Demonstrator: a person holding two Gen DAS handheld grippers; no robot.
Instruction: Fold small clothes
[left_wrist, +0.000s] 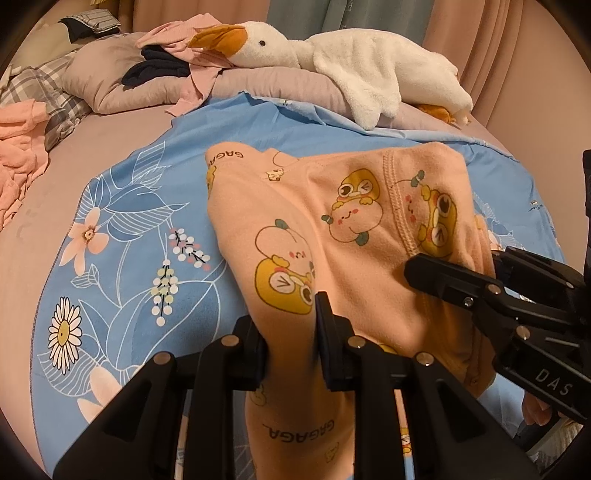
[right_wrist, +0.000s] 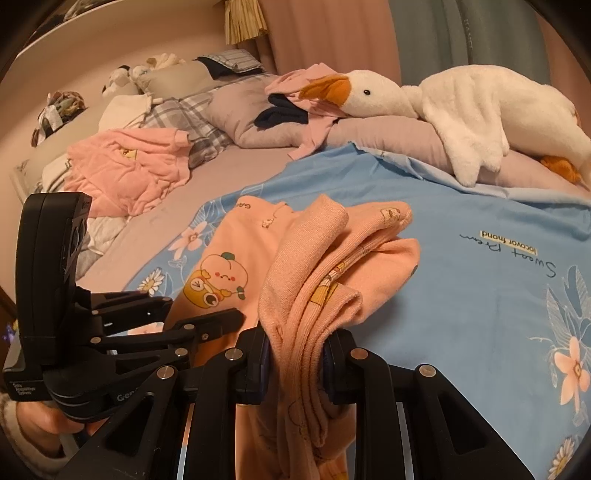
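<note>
A small peach garment (left_wrist: 332, 236) with cartoon prints and "GAGAGA" lettering lies partly folded on a blue floral sheet (left_wrist: 129, 229). My left gripper (left_wrist: 291, 332) is shut on the garment's near left edge. My right gripper (right_wrist: 295, 354) is shut on a bunched, ribbed part of the same garment (right_wrist: 332, 266) at its near right side, lifted a little off the sheet. The right gripper also shows in the left wrist view (left_wrist: 458, 280), and the left gripper in the right wrist view (right_wrist: 207, 325).
A white plush goose (left_wrist: 332, 62) lies on mauve pillows (left_wrist: 258, 88) at the back. Pink and dark clothes (left_wrist: 173, 55) sit on the pillows. A pink garment pile (right_wrist: 129, 170) and a plaid cloth (right_wrist: 184, 122) lie far left. Curtains hang behind.
</note>
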